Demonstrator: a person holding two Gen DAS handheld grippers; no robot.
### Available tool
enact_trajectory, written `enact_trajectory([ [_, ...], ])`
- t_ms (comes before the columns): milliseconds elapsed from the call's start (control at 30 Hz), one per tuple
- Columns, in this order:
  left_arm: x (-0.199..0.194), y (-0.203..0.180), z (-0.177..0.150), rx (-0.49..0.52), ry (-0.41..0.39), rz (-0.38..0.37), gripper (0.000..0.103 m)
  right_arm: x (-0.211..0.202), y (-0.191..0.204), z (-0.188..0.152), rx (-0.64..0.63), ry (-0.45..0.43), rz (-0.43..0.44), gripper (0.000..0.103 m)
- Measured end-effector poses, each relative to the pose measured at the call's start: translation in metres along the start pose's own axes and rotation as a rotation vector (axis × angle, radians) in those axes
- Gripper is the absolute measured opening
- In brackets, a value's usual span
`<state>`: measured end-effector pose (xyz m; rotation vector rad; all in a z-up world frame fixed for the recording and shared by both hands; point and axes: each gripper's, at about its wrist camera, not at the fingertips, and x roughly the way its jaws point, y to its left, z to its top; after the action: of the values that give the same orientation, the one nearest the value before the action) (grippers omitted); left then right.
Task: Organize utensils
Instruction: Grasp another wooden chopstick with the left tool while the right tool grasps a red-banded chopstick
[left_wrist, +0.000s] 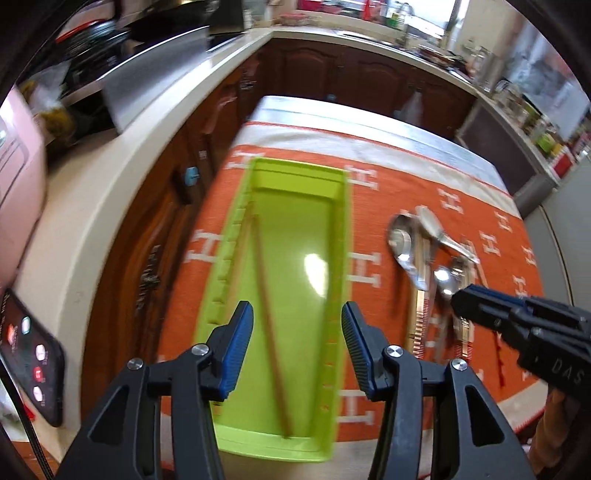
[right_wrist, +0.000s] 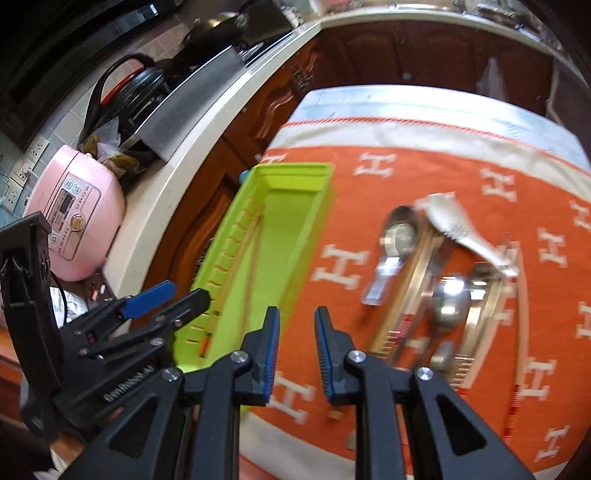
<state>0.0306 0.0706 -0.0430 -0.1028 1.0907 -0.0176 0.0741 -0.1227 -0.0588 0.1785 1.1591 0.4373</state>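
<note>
Two brown wooden chopsticks already lie in the lime-green plastic tray; steel spoons and chopsticks sit heaped on the orange cloth-covered surface. Left tongs and right tongs hang apart, empty. The tangled, overlapping pile may snag or slip during pinching.

The left gripper points steeply downward, its blue-padded jaws standing well apart with nothing pinched between them. To its right, the right gripper tilts down too, jaws narrowly parted and empty.
</note>
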Motion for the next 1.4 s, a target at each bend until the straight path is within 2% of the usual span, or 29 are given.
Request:
enact_trajectory([
  [67, 0.004, -0.015, -0.002, 0.029, 0.006, -0.021, 0.048, -0.013, -0.015, -0.005, -0.003, -0.033, -0.034, 0.019],
  [133, 0.007, -0.032, -0.004, 0.057, 0.013, -0.073, 0.048, -0.025, -0.030, -0.011, -0.004, -0.071, -0.070, 0.019],
  [233, 0.005, -0.055, -0.009, 0.098, -0.041, -0.172, 0.048, -0.043, -0.055, -0.022, 0.015, -0.147, -0.124, 0.019],
  [300, 0.005, -0.068, -0.009, 0.129, -0.064, -0.199, 0.048, -0.052, -0.069, -0.029, 0.018, -0.188, -0.150, 0.019],
  [367, 0.012, -0.081, -0.008, 0.157, -0.037, -0.205, 0.048, -0.055, -0.079, -0.034, 0.012, -0.202, -0.169, 0.019],
  [433, 0.023, -0.091, -0.006, 0.163, 0.001, -0.207, 0.048, -0.054, -0.091, -0.039, 0.021, -0.191, -0.190, 0.019],
  [467, 0.030, -0.095, -0.006, 0.164, 0.020, -0.201, 0.044, -0.053, -0.097, -0.040, 0.031, -0.181, -0.188, 0.019],
  [500, 0.036, -0.097, -0.007, 0.168, 0.036, -0.191, 0.034, -0.051, -0.102, -0.042, 0.042, -0.172, -0.183, 0.019],
  [567, 0.052, -0.104, -0.009, 0.175, 0.082, -0.169, 0.021, -0.046, -0.114, -0.046, 0.072, -0.148, -0.159, 0.019],
  [600, 0.060, -0.107, -0.010, 0.177, 0.103, -0.164, 0.015, -0.043, -0.119, -0.047, 0.085, -0.132, -0.147, 0.019],
  [633, 0.065, -0.108, -0.011, 0.176, 0.114, -0.160, 0.013, -0.040, -0.125, -0.049, 0.093, -0.118, -0.139, 0.019],
  [767, 0.088, -0.112, -0.015, 0.166, 0.166, -0.155, 0.011, -0.029, -0.141, -0.056, 0.101, -0.081, -0.149, 0.019],
  [1033, 0.115, -0.116, -0.013, 0.168, 0.208, -0.124, 0.009, -0.017, -0.161, -0.063, 0.120, -0.053, -0.153, 0.019],
  [1233, 0.123, -0.118, -0.010, 0.172, 0.198, -0.114, 0.012, -0.009, -0.170, -0.065, 0.129, -0.030, -0.156, 0.019],
  [1400, 0.127, -0.121, -0.010, 0.195, 0.191, -0.078, 0.011, -0.005, -0.173, -0.064, 0.122, -0.020, -0.171, 0.019],
])
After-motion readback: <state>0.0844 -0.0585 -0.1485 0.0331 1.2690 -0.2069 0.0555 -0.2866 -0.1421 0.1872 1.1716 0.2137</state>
